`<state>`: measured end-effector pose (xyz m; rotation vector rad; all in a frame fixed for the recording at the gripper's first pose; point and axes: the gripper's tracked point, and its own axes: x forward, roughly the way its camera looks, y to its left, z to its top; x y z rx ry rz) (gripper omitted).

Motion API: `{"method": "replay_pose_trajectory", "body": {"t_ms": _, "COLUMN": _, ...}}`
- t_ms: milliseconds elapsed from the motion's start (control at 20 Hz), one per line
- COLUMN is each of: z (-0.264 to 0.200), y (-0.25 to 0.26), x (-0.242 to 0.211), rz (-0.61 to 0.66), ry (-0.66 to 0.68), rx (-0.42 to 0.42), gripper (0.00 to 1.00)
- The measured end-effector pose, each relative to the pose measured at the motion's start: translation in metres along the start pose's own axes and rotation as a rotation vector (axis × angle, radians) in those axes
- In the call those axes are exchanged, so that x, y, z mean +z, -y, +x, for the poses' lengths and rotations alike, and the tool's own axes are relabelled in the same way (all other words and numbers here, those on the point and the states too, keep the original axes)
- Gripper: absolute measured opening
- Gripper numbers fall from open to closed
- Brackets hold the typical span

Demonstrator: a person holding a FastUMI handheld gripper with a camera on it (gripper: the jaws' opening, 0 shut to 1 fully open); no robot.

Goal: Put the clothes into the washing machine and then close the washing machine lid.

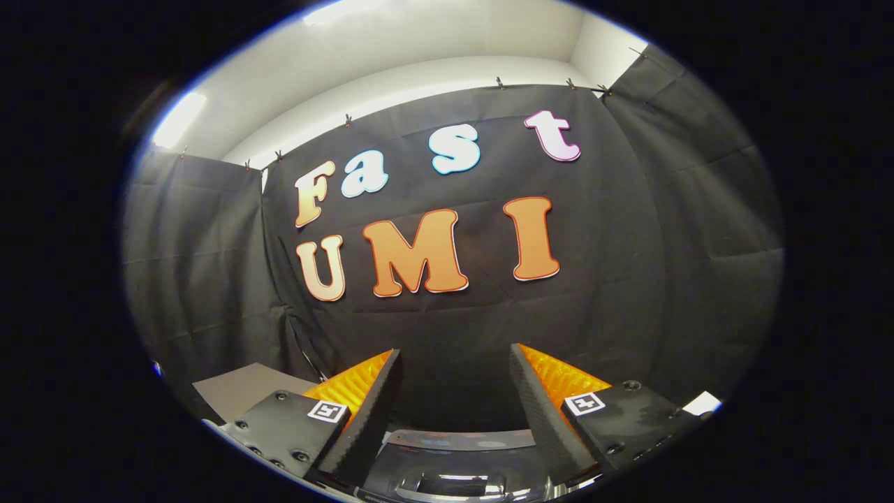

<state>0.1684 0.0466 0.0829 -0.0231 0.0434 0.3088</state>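
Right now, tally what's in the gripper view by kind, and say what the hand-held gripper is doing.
Glossy dark washing machine top with curved clear lid, below and between the fingers: 1
Grey flat board, beside one finger: 1
Small white card, beside the other finger: 1
Hand-held gripper, open, holding nothing: 1
Total: 4
No clothes seen.

Gripper-mounted fisheye camera faces level toward the near black cloth wall [454, 328], spread gripper [454, 377] fingers at frame bottom.
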Motion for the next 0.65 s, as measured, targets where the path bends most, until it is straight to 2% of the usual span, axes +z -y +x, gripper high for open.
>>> {"method": "replay_pose_trajectory", "body": {"t_ms": 250, "z": -0.0081, "y": 0.0008, "x": 0.0015, "rz": 0.012, "ry": 0.005, "rx": 0.002, "gripper": 0.98}}
{"method": "replay_pose_trajectory", "body": {"t_ms": 650, "z": -0.0114, "y": 0.0005, "x": 0.0035, "rz": -0.052, "ry": 0.01, "rx": 0.0, "gripper": 0.98}}
